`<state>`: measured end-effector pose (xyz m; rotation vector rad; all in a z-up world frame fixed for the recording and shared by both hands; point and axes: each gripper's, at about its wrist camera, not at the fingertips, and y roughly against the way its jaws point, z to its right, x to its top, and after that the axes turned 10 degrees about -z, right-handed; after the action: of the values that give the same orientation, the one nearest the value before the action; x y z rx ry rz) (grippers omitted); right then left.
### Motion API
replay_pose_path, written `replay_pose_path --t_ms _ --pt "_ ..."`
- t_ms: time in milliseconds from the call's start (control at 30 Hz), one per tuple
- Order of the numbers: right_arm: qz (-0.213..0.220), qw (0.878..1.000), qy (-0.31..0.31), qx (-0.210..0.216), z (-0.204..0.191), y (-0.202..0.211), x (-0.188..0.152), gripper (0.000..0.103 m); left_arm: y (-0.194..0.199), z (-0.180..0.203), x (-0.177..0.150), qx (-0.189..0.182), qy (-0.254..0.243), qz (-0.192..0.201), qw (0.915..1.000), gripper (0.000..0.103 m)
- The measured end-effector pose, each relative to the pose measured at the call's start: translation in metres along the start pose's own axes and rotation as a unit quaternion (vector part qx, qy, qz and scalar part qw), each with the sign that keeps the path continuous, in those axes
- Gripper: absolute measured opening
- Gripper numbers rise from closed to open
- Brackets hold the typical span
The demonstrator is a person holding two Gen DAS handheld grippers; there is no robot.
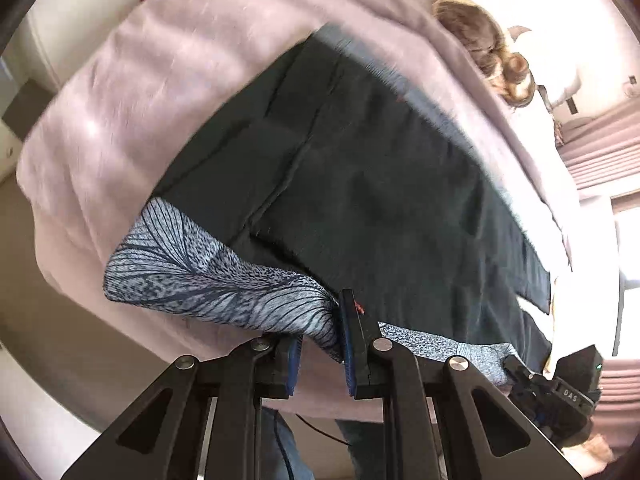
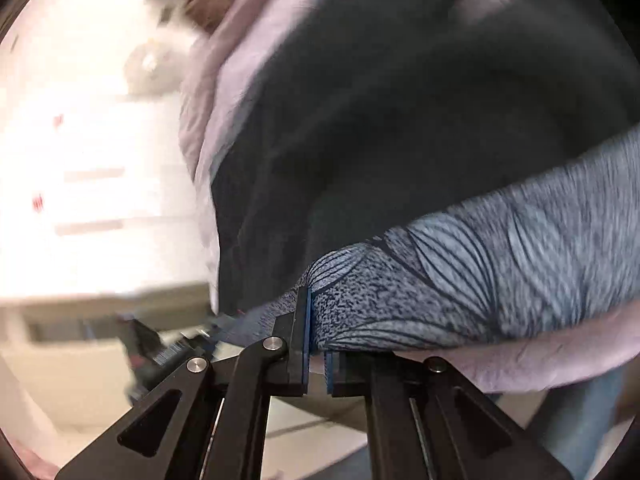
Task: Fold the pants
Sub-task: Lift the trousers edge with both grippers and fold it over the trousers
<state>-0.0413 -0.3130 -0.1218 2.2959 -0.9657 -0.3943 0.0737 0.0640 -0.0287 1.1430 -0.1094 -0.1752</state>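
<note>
Dark pants [image 1: 360, 184] with a blue-grey leaf-patterned waistband [image 1: 208, 276] lie spread on a pink blanket [image 1: 152, 92]. My left gripper [image 1: 322, 344] is shut on the waistband at the near edge. In the right wrist view, my right gripper [image 2: 318, 336] is shut on the patterned waistband [image 2: 480, 280] at its other end, with the dark pant fabric [image 2: 400, 120] stretching away above. The right gripper [image 1: 560, 392] also shows at the lower right of the left wrist view. Both views are motion-blurred.
The pink blanket [image 2: 224, 92] covers a bed that drops off at the near edge to a tan floor [image 1: 60, 280]. A brown furry toy [image 1: 492, 48] lies at the far side. Bright white furniture [image 2: 80, 160] stands to the left in the right wrist view.
</note>
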Motion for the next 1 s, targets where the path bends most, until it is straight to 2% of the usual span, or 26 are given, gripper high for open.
replay_pose_path --t_ms 100,200,333,500,567,667,767,800,833,867,900,933,1000 --pt "-0.013 0.999 0.031 -0.010 -0.029 0.008 0.028 0.006 0.009 0.019 0.023 0.005 -0.007 0.015 0.9999 0.019" --pt "-0.022 0.998 0.062 -0.007 -0.045 0.019 0.074 0.006 0.012 0.036 0.054 0.002 -0.016 0.032 0.9994 0.019" --pt "-0.046 0.995 0.087 -0.020 -0.057 0.008 0.140 0.007 -0.002 0.066 0.107 0.022 -0.050 0.069 0.9961 0.019" --pt "-0.071 0.993 0.091 -0.020 -0.048 -0.021 0.218 0.010 -0.046 0.093 0.178 0.054 -0.077 0.105 0.9899 0.022" --pt "-0.084 0.992 0.082 -0.045 -0.035 -0.035 0.243 0.011 -0.068 0.097 0.203 0.074 -0.077 0.109 0.9883 0.025" --pt "-0.101 0.991 0.062 -0.056 -0.016 -0.061 0.264 0.011 -0.091 0.096 0.226 0.102 -0.065 0.103 0.9873 0.032" --pt "-0.106 0.994 0.018 -0.013 0.001 -0.063 0.267 0.013 -0.094 0.093 0.239 0.107 -0.052 0.096 0.9883 0.032" --pt "-0.110 0.994 0.010 0.001 0.002 -0.058 0.264 0.016 -0.084 0.094 0.240 0.109 -0.050 0.104 0.9873 0.033" --pt "-0.112 0.993 0.012 0.015 0.000 -0.052 0.261 0.032 -0.076 0.095 0.240 0.113 -0.049 0.112 0.9861 0.039" --pt "-0.110 0.993 0.023 0.025 -0.007 -0.042 0.256 0.059 -0.065 0.095 0.238 0.121 -0.048 0.122 0.9839 0.062" --pt "-0.107 0.993 0.032 0.034 -0.017 -0.034 0.253 0.071 -0.054 0.096 0.234 0.139 -0.046 0.139 0.9793 0.074" --pt "-0.104 0.993 0.039 0.039 -0.023 -0.025 0.251 0.077 -0.048 0.098 0.228 0.154 -0.053 0.149 0.9754 0.074" --pt "-0.093 0.994 0.053 0.034 -0.032 -0.009 0.248 0.077 -0.045 0.110 0.216 0.174 -0.091 0.139 0.9705 0.074"
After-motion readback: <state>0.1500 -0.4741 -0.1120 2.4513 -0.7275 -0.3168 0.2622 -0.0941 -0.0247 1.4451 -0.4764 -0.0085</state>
